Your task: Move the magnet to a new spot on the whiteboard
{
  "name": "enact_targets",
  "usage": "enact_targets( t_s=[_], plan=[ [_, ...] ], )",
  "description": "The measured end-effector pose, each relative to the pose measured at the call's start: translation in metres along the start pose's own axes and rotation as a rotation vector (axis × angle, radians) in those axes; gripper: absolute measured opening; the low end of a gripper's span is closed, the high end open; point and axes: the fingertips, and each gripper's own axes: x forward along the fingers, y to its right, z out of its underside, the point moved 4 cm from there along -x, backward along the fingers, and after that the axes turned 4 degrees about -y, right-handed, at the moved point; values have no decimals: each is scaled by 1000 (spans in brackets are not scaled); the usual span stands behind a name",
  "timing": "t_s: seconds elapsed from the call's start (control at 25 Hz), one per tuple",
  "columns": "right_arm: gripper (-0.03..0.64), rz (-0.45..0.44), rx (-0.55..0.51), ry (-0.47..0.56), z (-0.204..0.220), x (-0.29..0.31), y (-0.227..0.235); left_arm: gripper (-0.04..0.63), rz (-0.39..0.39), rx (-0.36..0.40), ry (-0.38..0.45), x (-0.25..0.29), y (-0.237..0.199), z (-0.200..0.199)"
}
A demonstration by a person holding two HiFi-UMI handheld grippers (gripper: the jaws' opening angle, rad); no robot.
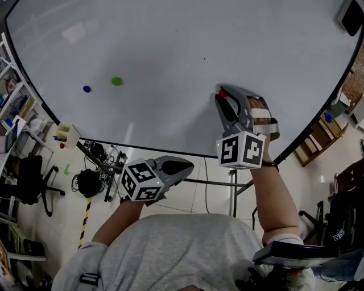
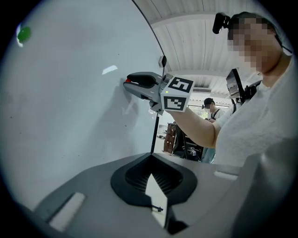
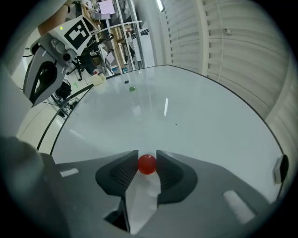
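Note:
A small red magnet (image 3: 147,164) sits between the tips of my right gripper (image 3: 147,158), whose jaws are shut on it. In the head view that gripper (image 1: 222,92) has its tips against the whiteboard (image 1: 170,45), right of centre, and the red magnet (image 1: 223,95) just shows there. A green magnet (image 1: 116,81) and a blue magnet (image 1: 86,88) stick to the board at the left. My left gripper (image 1: 187,167) hangs below the board's lower edge, its jaws together with nothing in them. From the left gripper view (image 2: 151,158) I see the right gripper (image 2: 126,82) at the board.
A small white holder box (image 1: 68,133) hangs at the board's lower left edge. A dark eraser (image 1: 350,17) sits at the board's top right. A black office chair (image 1: 31,176), cables and shelves stand on the floor at the left. Wooden furniture (image 1: 318,136) stands at the right.

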Motion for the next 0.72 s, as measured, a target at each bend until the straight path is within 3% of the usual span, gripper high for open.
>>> enact_targets(
  t_s=[0.4, 0.72],
  plan=[
    [114, 41, -36, -6, 3, 12, 0, -18, -3, -1, 5, -4, -4, 1],
    [114, 20, 6, 13, 0, 12, 0, -18, 7, -2, 7, -8, -5, 3]
  ],
)
